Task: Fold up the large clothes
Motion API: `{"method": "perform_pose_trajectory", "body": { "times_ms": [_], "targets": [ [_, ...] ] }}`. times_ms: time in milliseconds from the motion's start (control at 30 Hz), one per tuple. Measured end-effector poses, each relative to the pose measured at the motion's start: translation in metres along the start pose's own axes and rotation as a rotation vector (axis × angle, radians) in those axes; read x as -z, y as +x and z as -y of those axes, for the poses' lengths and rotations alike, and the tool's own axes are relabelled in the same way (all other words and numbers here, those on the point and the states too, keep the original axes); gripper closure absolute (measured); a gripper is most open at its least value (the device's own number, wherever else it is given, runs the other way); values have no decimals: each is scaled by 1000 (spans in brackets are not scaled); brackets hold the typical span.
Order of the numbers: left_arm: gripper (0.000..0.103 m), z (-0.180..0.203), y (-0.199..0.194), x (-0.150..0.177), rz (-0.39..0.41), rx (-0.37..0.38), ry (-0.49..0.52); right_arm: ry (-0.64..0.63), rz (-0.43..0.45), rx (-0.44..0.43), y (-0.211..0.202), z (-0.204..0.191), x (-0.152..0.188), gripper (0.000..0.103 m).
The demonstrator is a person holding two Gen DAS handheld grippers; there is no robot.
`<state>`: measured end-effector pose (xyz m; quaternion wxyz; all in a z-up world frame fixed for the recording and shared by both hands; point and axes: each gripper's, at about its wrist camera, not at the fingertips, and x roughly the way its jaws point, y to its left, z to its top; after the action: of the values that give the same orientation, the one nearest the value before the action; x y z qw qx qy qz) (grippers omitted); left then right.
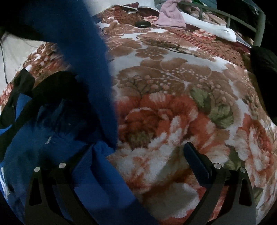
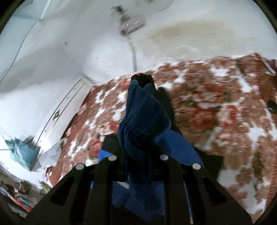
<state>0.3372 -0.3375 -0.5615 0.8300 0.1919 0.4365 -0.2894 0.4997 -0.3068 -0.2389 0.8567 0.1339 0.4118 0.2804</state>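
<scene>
A large blue garment (image 1: pixel 52 138) with black trim lies bunched on the floral blanket (image 1: pixel 173 86) at the left of the left wrist view, and a strip of it hangs down from above. My left gripper (image 1: pixel 143 155) is open just above the blanket, its left finger hidden under blue cloth, its right finger (image 1: pixel 197 159) bare. In the right wrist view my right gripper (image 2: pixel 138 159) is shut on a bunched fold of the blue garment (image 2: pixel 143 117) and holds it up over the blanket (image 2: pixel 216 103).
At the far end of the bed lie a pink garment (image 1: pixel 170 16), a white cloth (image 1: pixel 213 27) and a small dark object (image 1: pixel 142 24), beside a metal bed rail (image 1: pixel 259 26). A white wall (image 2: pixel 69 52) and a wall fan (image 2: pixel 131 24) stand behind the bed.
</scene>
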Motion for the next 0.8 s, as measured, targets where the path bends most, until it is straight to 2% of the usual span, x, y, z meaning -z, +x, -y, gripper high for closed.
{"method": "perform_pose_trajectory", "body": {
  "times_ms": [67,167,267,367,500,633,800],
  "targets": [
    [5,-3,1,0,0,15,-12,-16,-25,-29,21,-24,-1,87],
    [5,-5,2,1,3,23,-23,-24,-72,-59,76,-66,-1,87],
    [5,-4,4,-1,7,23,-40,-69,-121,-23,133,-102,10,88],
    [5,-8,6,-2,-5,49,-47,-72,-238,12,211,-128,39,88],
    [5,-11,9,-4,-29,84,-38,-71,-329,60,276,-136,75,88],
    [5,-8,9,-4,-50,63,-23,-61,-404,126,332,-135,105,88],
    [5,-5,6,-2,-71,41,13,-61,-512,180,382,-131,137,88]
  ]
}}
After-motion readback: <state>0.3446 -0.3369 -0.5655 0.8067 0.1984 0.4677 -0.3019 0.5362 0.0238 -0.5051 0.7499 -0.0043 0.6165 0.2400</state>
